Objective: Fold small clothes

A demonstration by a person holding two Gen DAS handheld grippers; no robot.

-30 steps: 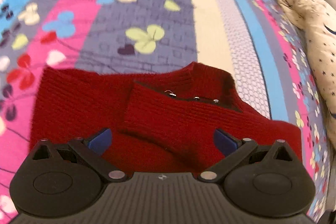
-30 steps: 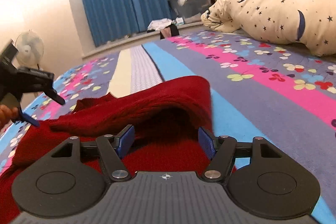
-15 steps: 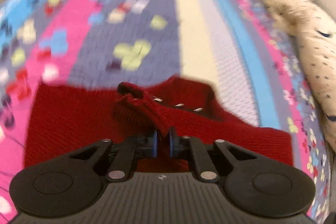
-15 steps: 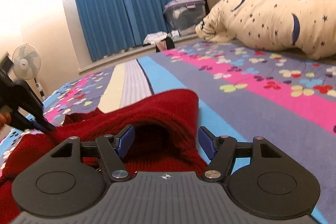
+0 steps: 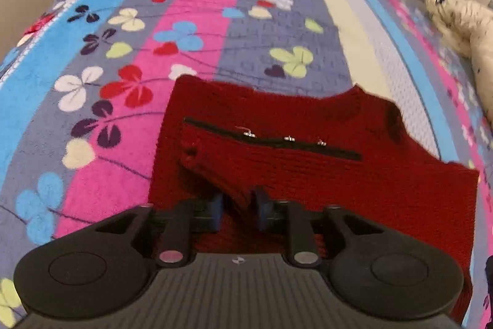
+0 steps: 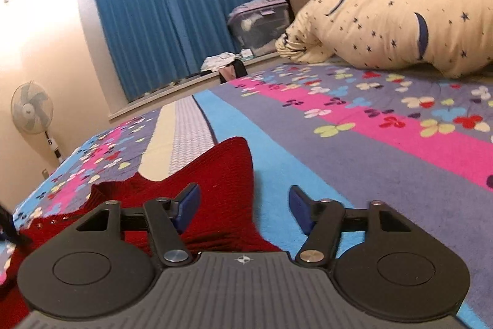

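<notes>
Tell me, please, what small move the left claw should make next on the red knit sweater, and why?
Probably open: the left claw pinches a ridge of the red knit sweater, whose flap already lies across the body. The right claw hangs open, holding nothing.

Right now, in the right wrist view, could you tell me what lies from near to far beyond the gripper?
right gripper → red sweater → flowered bedspread → star-print duvet → blue curtains

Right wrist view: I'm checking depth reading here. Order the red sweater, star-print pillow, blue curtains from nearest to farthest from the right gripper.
1. red sweater: under the right gripper, toward its left finger.
2. star-print pillow: upper right, on the bed.
3. blue curtains: far wall, upper left.
</notes>
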